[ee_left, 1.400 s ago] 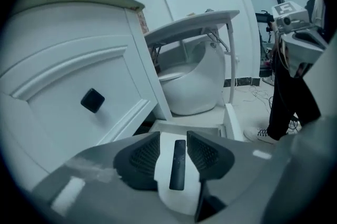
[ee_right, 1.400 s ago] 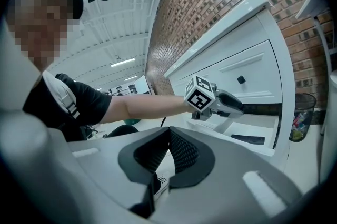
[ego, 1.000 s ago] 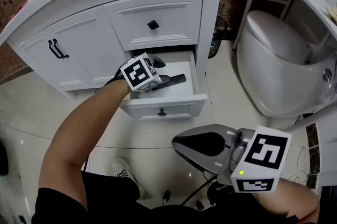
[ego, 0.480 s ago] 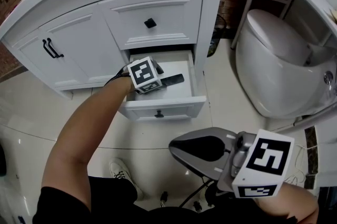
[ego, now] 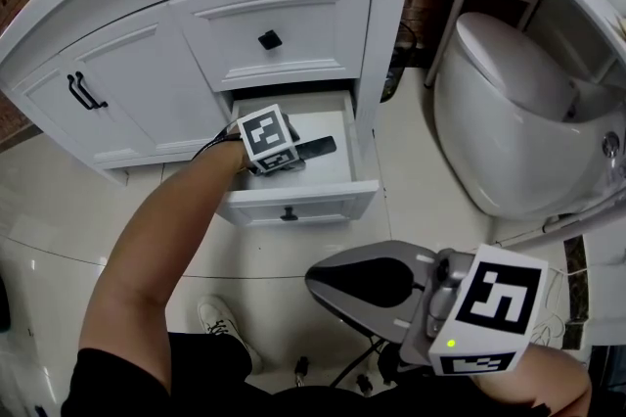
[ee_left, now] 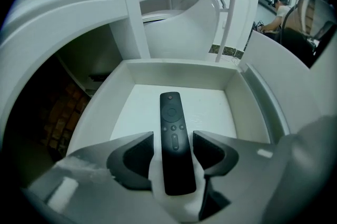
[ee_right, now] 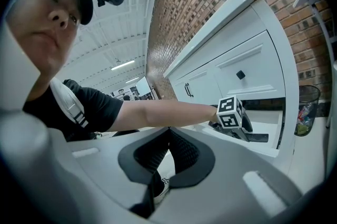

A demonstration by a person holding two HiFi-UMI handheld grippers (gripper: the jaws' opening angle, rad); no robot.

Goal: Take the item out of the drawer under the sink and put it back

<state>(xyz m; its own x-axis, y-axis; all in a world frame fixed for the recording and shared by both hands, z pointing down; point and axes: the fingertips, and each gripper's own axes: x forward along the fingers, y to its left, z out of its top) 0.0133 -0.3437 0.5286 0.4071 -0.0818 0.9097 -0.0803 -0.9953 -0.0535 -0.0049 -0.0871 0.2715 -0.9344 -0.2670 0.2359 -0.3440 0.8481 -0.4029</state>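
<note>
The lower drawer (ego: 364,151) under the sink stands pulled out. A black remote (ego: 321,148) lies lengthwise in it, its far end on the white drawer floor (ee_left: 210,107). My left gripper (ego: 296,156) reaches steeply down into the drawer. Its jaws have just been opening and now stand open on either side of the remote (ee_left: 172,128), with thin gaps between the pads and the remote. The remote's near end lies over the gripper's white body. My right gripper (ego: 328,278) hangs low near my lap, shut and empty; its closed pads (ee_right: 176,152) meet in the right gripper view.
A shut upper drawer (ego: 284,28) sits above the open one, with cabinet doors (ego: 127,82) to its left. A white toilet (ego: 509,112) stands close on the right. A small bin (ego: 396,68) is between cabinet and toilet. My shoe (ego: 220,317) rests on the tiled floor.
My left gripper has sunk lower into the drawer with the remote between its jaws. The right gripper has stayed where it was.
</note>
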